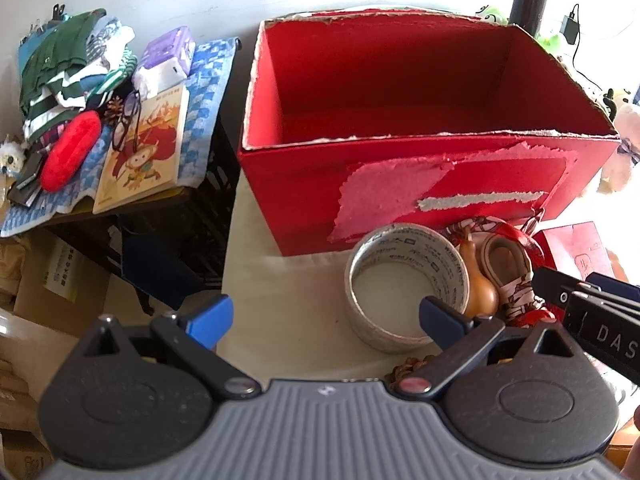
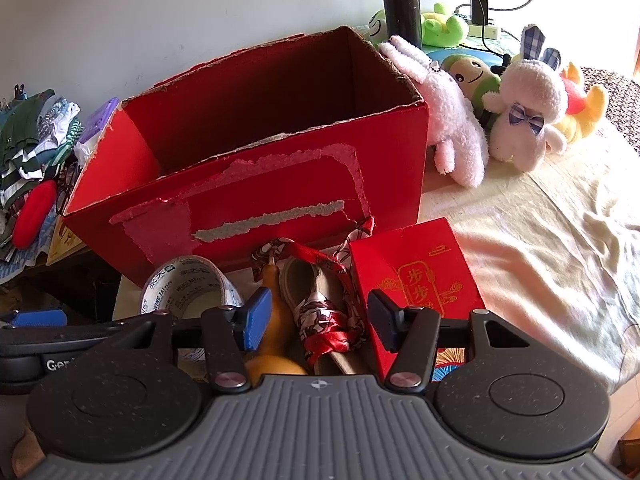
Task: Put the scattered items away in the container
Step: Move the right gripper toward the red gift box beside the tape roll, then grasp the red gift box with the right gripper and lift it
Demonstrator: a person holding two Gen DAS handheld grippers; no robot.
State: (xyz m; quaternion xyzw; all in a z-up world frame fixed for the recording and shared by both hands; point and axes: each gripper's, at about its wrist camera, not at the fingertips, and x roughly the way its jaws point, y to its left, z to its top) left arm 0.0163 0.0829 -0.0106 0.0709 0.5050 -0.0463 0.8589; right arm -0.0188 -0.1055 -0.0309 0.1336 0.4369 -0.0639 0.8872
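Before the open red cardboard box [image 2: 256,128], the right gripper [image 2: 318,320], half open and empty, straddles the scarf-wrapped wooden scoop [image 2: 320,300]; close squarely on it, then lift clear.

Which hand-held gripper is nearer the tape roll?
Left. The left hand-held gripper is open, one finger over the tape roll. The right hand-held gripper is beside the roll, straddling the gourd and scarf bundle.
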